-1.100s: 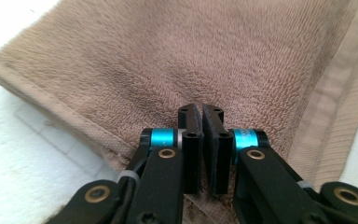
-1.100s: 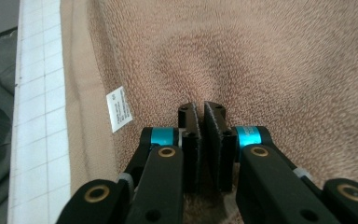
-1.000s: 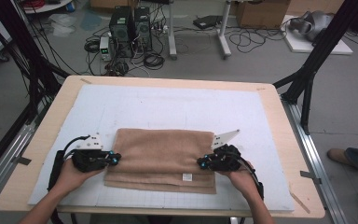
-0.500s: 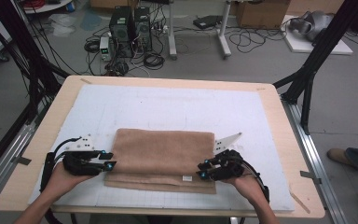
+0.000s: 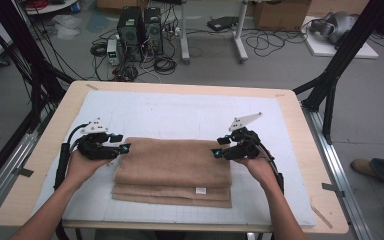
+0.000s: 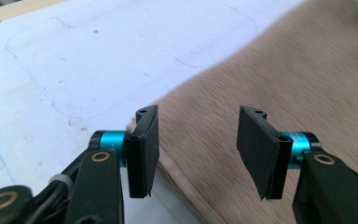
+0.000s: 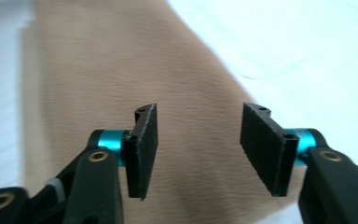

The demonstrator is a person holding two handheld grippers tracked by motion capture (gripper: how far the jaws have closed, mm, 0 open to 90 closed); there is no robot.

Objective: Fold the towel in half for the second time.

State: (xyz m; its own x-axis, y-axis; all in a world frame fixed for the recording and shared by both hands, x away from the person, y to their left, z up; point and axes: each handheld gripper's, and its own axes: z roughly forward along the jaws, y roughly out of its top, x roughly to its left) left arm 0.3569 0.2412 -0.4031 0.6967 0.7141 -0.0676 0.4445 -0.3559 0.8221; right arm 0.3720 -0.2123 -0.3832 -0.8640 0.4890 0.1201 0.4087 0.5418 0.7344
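Note:
A tan towel [image 5: 175, 170], folded into several layers, lies flat on the white mat [image 5: 180, 112] near the table's front. My left gripper [image 5: 125, 148] hovers at the towel's left end, and its jaws have just been opening. In the left gripper view they stand apart above the towel [image 6: 270, 84] edge with nothing between them. My right gripper [image 5: 216, 153] hovers over the towel's right end, its jaws also just opening. The right gripper view has them wide apart above the towel [image 7: 121, 70], gripping nothing.
The wooden table [image 5: 30, 165] frames the mat, with metal rails along both sides. Black frame posts [image 5: 340, 65] rise at the right and left. Computers and cables [image 5: 140, 30] sit on the floor beyond the far edge. A person's shoe [image 5: 365, 167] is at the right.
Both grippers let go of the towel's front edge and moved toward the far side, rising slightly. The towel now lies folded over once more, narrower from front to back.

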